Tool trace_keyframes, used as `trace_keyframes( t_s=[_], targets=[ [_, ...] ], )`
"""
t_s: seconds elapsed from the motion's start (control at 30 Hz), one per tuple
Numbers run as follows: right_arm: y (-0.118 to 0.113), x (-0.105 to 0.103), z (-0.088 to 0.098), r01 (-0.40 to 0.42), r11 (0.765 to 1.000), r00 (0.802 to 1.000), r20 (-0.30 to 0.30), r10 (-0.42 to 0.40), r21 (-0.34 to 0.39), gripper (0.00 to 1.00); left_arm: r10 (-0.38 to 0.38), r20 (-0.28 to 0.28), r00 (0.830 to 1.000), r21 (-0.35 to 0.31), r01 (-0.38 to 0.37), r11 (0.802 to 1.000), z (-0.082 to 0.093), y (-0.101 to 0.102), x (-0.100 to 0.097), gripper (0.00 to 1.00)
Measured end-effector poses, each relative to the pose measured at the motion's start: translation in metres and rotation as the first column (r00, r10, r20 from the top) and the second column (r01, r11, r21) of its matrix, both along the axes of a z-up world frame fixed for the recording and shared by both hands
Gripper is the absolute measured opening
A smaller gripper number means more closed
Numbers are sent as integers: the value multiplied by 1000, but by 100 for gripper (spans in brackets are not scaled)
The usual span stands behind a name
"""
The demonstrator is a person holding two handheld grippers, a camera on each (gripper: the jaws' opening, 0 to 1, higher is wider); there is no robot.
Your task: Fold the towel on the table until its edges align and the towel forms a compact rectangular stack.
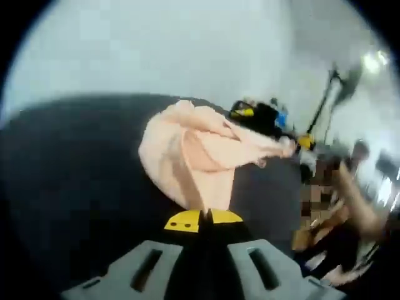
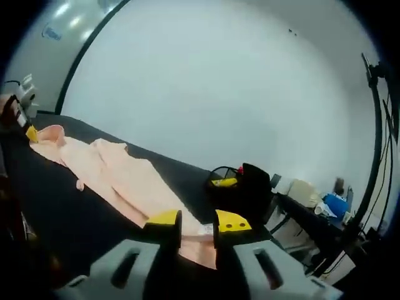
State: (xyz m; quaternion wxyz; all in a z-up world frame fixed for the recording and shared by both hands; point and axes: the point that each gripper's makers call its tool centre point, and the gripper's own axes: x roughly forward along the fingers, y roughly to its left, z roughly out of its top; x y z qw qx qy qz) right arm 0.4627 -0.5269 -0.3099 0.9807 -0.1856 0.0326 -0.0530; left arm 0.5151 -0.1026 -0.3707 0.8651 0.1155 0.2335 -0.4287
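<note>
Left gripper view: towel (image 1: 194,150) lifted off the black table (image 1: 75,187), bunched, no fold made yet; left gripper (image 1: 204,220) has its jaws clamped on 1 end.
Right gripper view: towel stretched long over the table; right gripper (image 2: 197,224), jaws narrow, straddles the near end, apparently pinching it.

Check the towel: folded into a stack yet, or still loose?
Still loose: the towel stretches long and rumpled across the table, an end pinched in each gripper, edges unaligned.
</note>
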Motion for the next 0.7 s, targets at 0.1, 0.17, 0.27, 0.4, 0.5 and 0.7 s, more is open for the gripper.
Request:
trace_keyframes(
  t_s=[0.1, 0.17, 0.27, 0.4, 0.5, 0.7],
  targets=[
    [1, 1, -3, -16, 1000, 1000, -6, 16, 8, 19, -35, -13, 999, 33, 35, 999, 8, 28, 12, 1],
    [2, 1, -5, -18, 999, 1000, -4, 18, 27, 19, -60, -16, 998, 45, 60, 997, 9, 47, 6, 1],
    [12, -2, -7, -35, 998, 999, 10, 34, 44, 19, 17, 18, 1000, 108, -18, 994, 10, 98, 14, 0],
    [18, 2, -13, -63, 997, 998, 9, 63, 42, 19, 84, 0, 996, 115, -84, 990, 12, 147, 5, 0],
    [27, 1, -4, -81, 996, 996, 38, 79, 47, 19, 103, 69, 992, 176, -114, 978, 18, 183, 8, 0],
    [34, 3, 1, -113, 991, 993, 52, 109, 74, 19, 106, 193, 975, 388, -175, 905, 28, 250, 7, 0]
  ],
)
